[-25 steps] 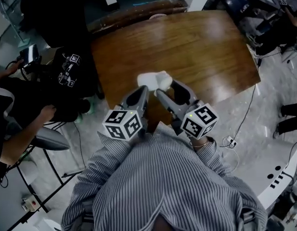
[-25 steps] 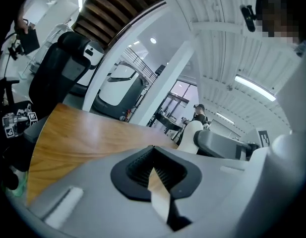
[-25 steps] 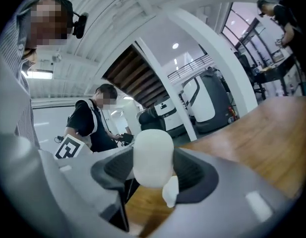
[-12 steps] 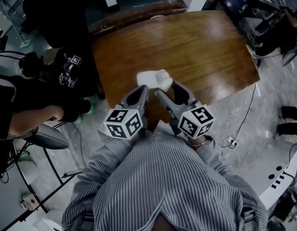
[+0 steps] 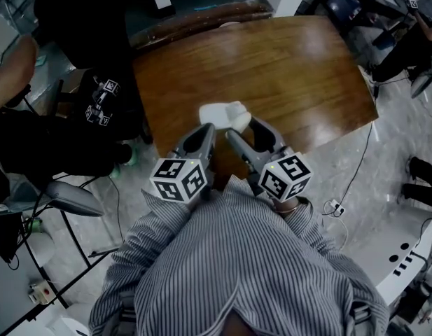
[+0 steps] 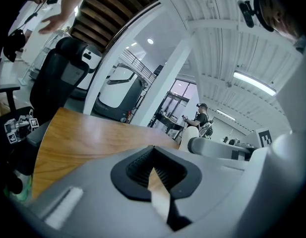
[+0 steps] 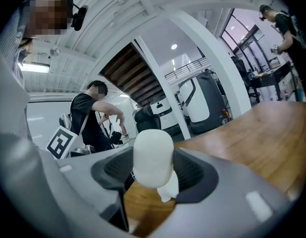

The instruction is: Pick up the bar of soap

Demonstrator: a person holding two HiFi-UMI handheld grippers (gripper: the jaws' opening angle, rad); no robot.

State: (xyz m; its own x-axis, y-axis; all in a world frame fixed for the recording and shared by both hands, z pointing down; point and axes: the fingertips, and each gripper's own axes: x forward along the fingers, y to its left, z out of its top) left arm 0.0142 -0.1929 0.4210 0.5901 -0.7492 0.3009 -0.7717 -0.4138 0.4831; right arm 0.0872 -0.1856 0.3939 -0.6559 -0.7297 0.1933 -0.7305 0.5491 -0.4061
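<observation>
Above the table (image 5: 300, 68), right gripper (image 7: 152, 173) clamps the soap (image 7: 153, 150).

The bar of soap (image 7: 153, 155) is white, smooth and round-ended. It stands upright, pinched between the fingers of the right gripper (image 7: 153, 171), over the wooden bench (image 5: 293, 75).

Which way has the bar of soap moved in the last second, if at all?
No. In the head view the bar of soap keeps the same spot relative to the table's near edge.
</observation>
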